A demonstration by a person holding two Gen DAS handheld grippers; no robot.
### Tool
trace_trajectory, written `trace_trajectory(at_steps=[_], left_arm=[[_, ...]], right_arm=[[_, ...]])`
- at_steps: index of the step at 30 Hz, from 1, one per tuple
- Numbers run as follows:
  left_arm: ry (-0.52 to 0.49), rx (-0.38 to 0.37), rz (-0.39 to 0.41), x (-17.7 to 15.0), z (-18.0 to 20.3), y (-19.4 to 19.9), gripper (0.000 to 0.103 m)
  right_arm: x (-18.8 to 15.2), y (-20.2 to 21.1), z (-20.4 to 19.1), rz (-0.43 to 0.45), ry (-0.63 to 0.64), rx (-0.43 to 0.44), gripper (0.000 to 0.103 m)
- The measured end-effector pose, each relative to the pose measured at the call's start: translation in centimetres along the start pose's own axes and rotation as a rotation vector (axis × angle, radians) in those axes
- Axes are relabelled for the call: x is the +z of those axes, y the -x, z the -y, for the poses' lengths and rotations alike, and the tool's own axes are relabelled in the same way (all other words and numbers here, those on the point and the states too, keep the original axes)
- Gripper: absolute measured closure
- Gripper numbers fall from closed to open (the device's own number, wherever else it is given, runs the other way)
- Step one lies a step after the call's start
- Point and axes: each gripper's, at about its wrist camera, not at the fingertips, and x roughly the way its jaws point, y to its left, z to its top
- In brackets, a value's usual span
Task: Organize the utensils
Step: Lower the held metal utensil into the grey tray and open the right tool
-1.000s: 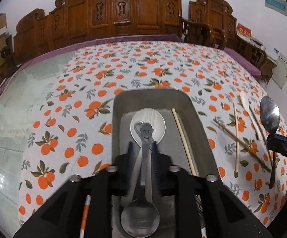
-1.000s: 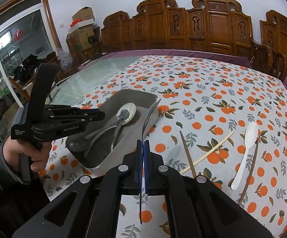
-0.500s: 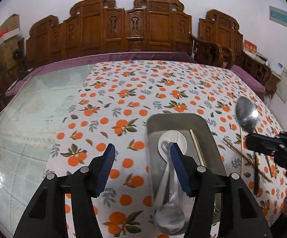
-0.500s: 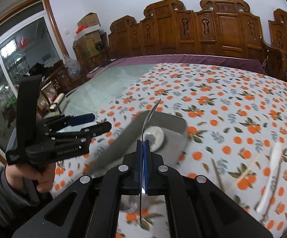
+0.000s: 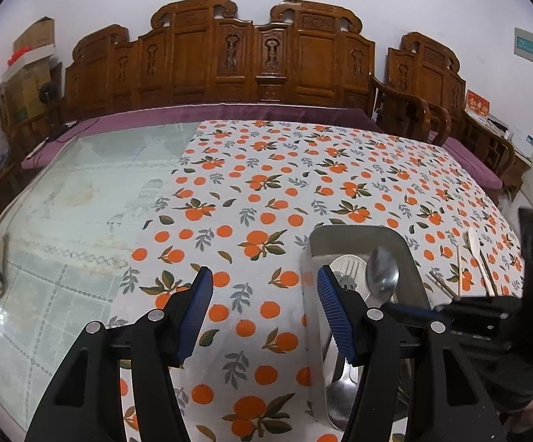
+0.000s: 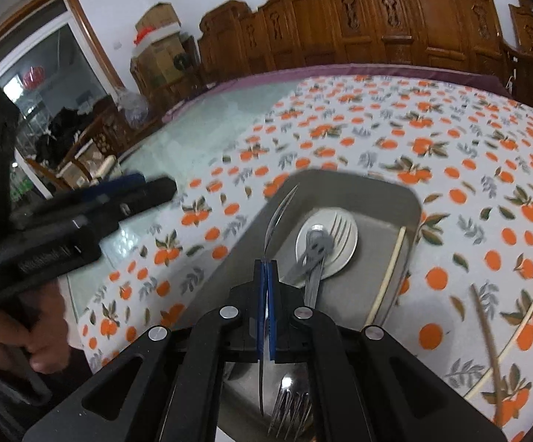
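My right tool (image 6: 265,276) is clamped on a metal spoon (image 6: 279,217), held edge-on with its bowl over the near end of the metal tray (image 6: 388,191). In the tray lie a white spoon (image 6: 340,235), a grey-handled utensil (image 6: 316,254) across it, a fork (image 6: 290,401) close under my tool, and one pale chopstick (image 6: 389,272) along the right wall. More chopsticks (image 6: 487,335) lie on the cloth to the right of the tray, well apart from it; from my left tool's camera a white spoon (image 5: 474,243) shows beside them.

My left tool (image 5: 264,309) stands open with nothing between its blue pads (image 5: 196,305), over the cloth just left of the tray. My hand (image 6: 27,335) grips its handle.

The counter (image 5: 82,199) is glass-topped, half covered by a white tablecloth (image 5: 266,169) printed with oranges and leaves. Carved wooden chairs (image 5: 251,59) line the white wall behind; cardboard boxes (image 6: 159,40) are stacked in the corner beside a large window (image 6: 34,84).

A second ago my left tool was closed on a spoon above the tray; it has since let go and drawn away to the left. My right tool, then off to the tray's side with its spoon, is now above it.
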Motion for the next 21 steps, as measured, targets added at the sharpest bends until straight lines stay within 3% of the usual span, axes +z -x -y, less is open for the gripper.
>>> trace_trajectory(at_steps=[8,12,17,21], left_arm=[[-0.016,-0.001,0.005,-0.2,0.7,0.1,0.045],[-0.022,-0.015,0.011,-0.2,1.6,0.3,0.037],[-0.044,-0.044,0.032,-0.3,3.5,0.7,0.02],[-0.057,-0.081,0.026,-0.6,5.4,0.6,0.019]], right_arm=[[-0.8,0.4,0.5,-0.013,0.029,-0.023,0.097],[-0.9,3.5,1.3,0.031,0.059,-0.057,0.097],[-1.1,8.6,3.8,0.094,0.069,-0.131,0.097],[-1.8,11.4,6.8,0.102,0.065,-0.211,0.097]])
